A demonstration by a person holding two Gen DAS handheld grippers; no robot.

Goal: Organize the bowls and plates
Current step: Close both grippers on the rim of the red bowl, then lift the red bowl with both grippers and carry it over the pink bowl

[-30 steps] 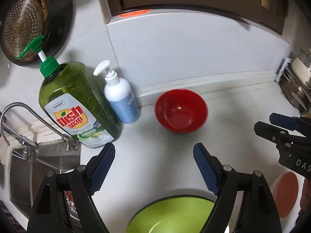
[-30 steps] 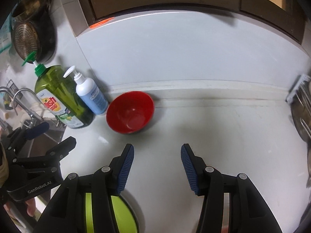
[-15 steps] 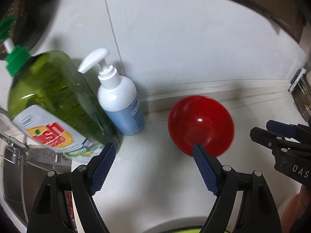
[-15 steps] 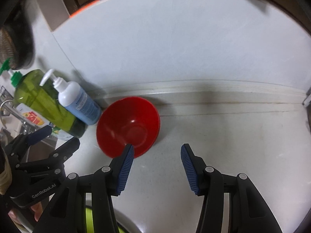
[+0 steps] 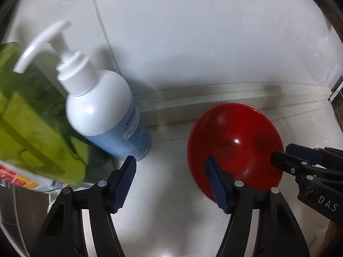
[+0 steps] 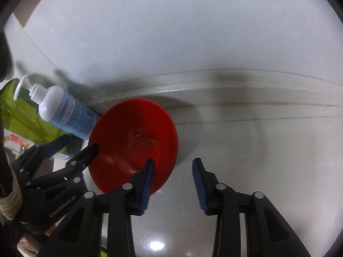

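**Clerk:** Grippers, two, both with jaws spread and nothing between them. Left gripper point(image 5: 170, 180): its right blue pad sits over the near-left wall of the red bowl point(image 5: 235, 143), its left pad just short of the pump bottle point(image 5: 111, 115). Right gripper point(image 6: 173, 182): left pad inside the bowl's near-right rim, right pad over bare countertop point(image 6: 257, 150).

**Checker:** Bowl, location?

**Clerk:** Red bowl, upright, empty, on the white countertop near the raised back ledge, just beside the white-and-blue pump bottle. Green dish-soap bottle point(image 5: 32, 117) stands behind and left of that, at the edge of the view.

**Checker:** Step in hand, as judged?

**Clerk:** Pickup of the bowl by its rim. Each gripper has one pad on the inside of the wall and one outside; whether any pad touches the bowl, I cannot tell.

**Checker:** Handling notes?

**Clerk:** Item one: seat the rim deep between the pads before closing, since the wall slopes and is glossy, and a shallow pinch could slip off. Item two: the left gripper's outer pad is near the pump bottle, so close inward toward the bowl rather than sweeping left, or the bottle may tip. Item three: if both grippers take it, grip on opposite sides and lift level, straight up, clear of the ledge. Item four: one grip may suffice for an empty bowl; the other gripper should then stand apart.
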